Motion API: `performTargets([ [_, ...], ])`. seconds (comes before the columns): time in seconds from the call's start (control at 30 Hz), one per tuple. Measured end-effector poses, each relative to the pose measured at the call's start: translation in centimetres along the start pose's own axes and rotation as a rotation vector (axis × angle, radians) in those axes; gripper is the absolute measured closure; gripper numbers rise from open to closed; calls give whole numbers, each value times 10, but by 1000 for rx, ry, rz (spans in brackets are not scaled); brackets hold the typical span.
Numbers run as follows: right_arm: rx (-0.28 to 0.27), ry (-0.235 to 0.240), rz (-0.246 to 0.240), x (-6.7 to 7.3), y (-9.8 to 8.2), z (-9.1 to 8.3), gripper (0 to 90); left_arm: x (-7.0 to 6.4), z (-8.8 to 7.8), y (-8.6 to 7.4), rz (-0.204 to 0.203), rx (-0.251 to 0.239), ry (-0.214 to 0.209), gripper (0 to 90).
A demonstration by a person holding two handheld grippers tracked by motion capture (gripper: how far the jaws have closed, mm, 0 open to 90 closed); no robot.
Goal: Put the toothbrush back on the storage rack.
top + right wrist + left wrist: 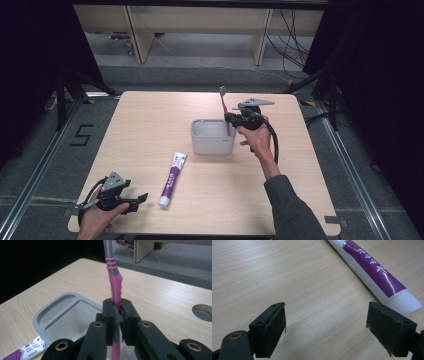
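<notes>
Pink toothbrush is clamped upright betw. closed jaws of right gripper, w/ grey holder just below. Left gripper is held open, nothing gripped; toothpaste tube lies just ahead.

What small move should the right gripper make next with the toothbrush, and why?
Probably lower it a little further, then open. The right gripper is shut on the pink toothbrush, held upright with its lower end at the grey holder's right edge, bristles up.
</notes>
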State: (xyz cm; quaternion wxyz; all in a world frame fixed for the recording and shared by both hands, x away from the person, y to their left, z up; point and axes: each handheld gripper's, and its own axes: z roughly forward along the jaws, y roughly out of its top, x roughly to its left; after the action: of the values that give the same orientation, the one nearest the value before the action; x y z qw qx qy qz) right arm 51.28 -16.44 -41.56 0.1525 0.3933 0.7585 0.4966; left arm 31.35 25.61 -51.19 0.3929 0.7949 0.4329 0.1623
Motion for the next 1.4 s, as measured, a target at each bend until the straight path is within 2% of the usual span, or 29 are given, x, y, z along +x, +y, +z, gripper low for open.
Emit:
performTargets([
  [0.03, 2, 5, -5, 0, 0, 0, 835, 0, 0, 0, 1, 3, 0, 153],
  [0.07, 5, 11, 26, 2, -1, 1, 834, 0, 0, 0, -3, -2, 4, 153],
  [0.1, 12, 8, 25, 2, -2, 1, 834, 0, 0, 0, 2, 1, 2, 153],
  [0.13, 6, -2, -1, 1, -2, 2, 833, 0, 0, 0, 2, 3, 0, 153],
  [0.17, 6, -1, 13, 1, -3, 2, 833, 0, 0, 0, 2, 3, 0, 153],
  [0.23, 6, -11, -2, 0, -4, 3, 833, 0, 0, 0, 0, 1, 0, 153],
  [0.27, 16, -12, 20, 3, -5, 3, 833, 0, 0, 0, 0, 7, -5, 153],
  [0.4, 20, -10, -8, 2, -4, 3, 828, -1, 0, 1, 1, 9, -3, 154],
  [0.53, 24, -29, -45, 1, -5, 4, 822, 0, -1, 0, 2, 3, -1, 154],
  [0.6, 30, -35, -44, 1, -6, 3, 823, 0, -1, 0, 3, 5, -2, 154],
  [0.63, 39, -43, -28, 2, -6, 2, 822, -1, 0, 0, 0, 3, -1, 154],
  [0.67, 39, -48, -47, 1, -6, 2, 823, -1, 0, 0, 1, 5, -1, 154],
  [0.7, 34, -39, -30, 1, -8, 4, 823, 0, -1, 0, 4, 11, -5, 154],
  [0.8, 49, -47, -21, 1, -9, 2, 823, -1, -1, 0, 3, 11, -4, 154],
  [0.87, 42, -57, -64, -1, -10, 2, 823, -1, 0, 0, 0, 6, 0, 154],
  [0.97, 43, -38, -21, 0, -12, 3, 823, -1, -1, 0, 3, 5, 0, 155],
  [1.07, 43, -50, -50, 0, -13, 2, 823, -1, -1, 0, 2, 13, -3, 155],
  [1.13, 51, -50, -47, 0, -13, 1, 823, -1, -1, 1, 2, 11, -2, 155],
  [1.17, 42, -63, -71, -1, -13, 1, 823, 0, -1, 0, 3, 12, 0, 156],
  [1.2, 42, -63, -71, -1, -13, 1, 823, 0, -1, 0, 3, 12, 0, 156],
  [1.23, 41, -42, -41, 0, -14, 1, 823, 0, -1, 0, 1, 10, 1, 156],
  [1.3, 38, -50, -36, 1, -15, 1, 822, 0, -1, 0, 0, 10, 0, 156],
  [1.4, 36, -58, -59, -2, -15, -1, 819, -1, -1, 0, 1, 5, 3, 156],
])
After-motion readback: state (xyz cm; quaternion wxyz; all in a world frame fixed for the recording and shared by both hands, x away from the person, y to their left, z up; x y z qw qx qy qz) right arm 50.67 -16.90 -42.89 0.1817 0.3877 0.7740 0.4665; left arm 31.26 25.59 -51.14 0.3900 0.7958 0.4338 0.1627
